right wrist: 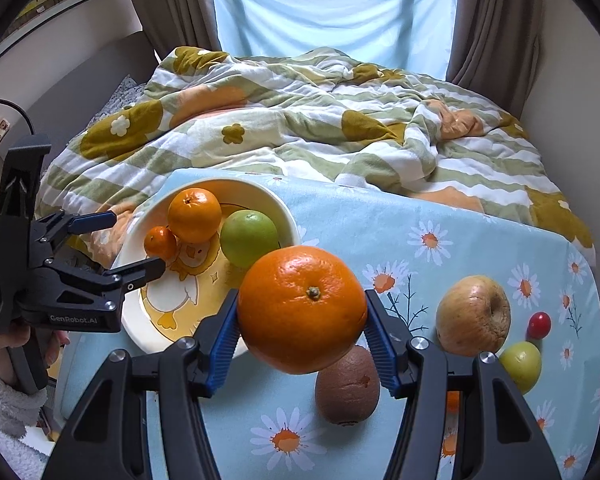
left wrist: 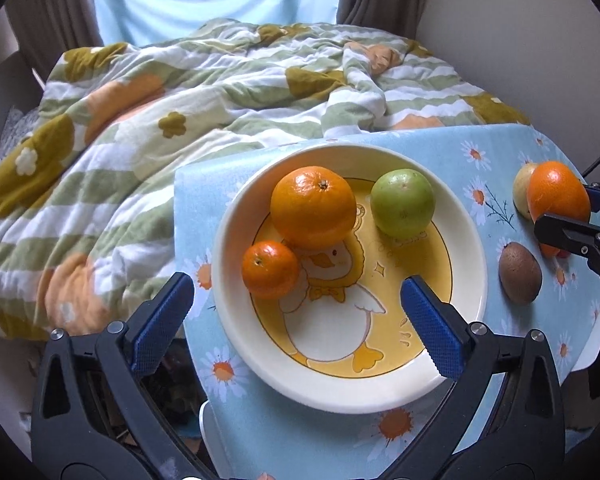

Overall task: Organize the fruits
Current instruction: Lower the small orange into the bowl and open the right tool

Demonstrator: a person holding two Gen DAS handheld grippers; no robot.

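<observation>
You are carrying a large orange (right wrist: 302, 308) clamped between the blue pads of the right gripper (right wrist: 300, 334), lifted clear of the flowered cloth (right wrist: 380, 220) and hanging just right of the duck-printed bowl (right wrist: 276, 204). The pads are biting at the fruit's widest part, which looks a sound hold; keep that squeeze steady while you are swinging it over the rim.

Inside the bowl a second orange (left wrist: 313, 207), a small mandarin (left wrist: 270, 269) and a green apple (left wrist: 403, 203) are crowding the far side, so you should be aiming for the bare near part over the duck's body. Lower until the fruit is resting on the ceramic before letting go, since a round orange dropped from height will probably roll into the others or knock the rim.

Your left gripper (left wrist: 296, 320) is hovering over the bowl's near left edge with its jaws spread wide and nothing between them; ease it aside so the two tools are not meeting.

On the cloth a kiwi (right wrist: 347, 386), a wrinkled yellow apple (right wrist: 473, 316), a small green fruit (right wrist: 521, 364) and a red cherry tomato (right wrist: 539, 325) are waiting.
</observation>
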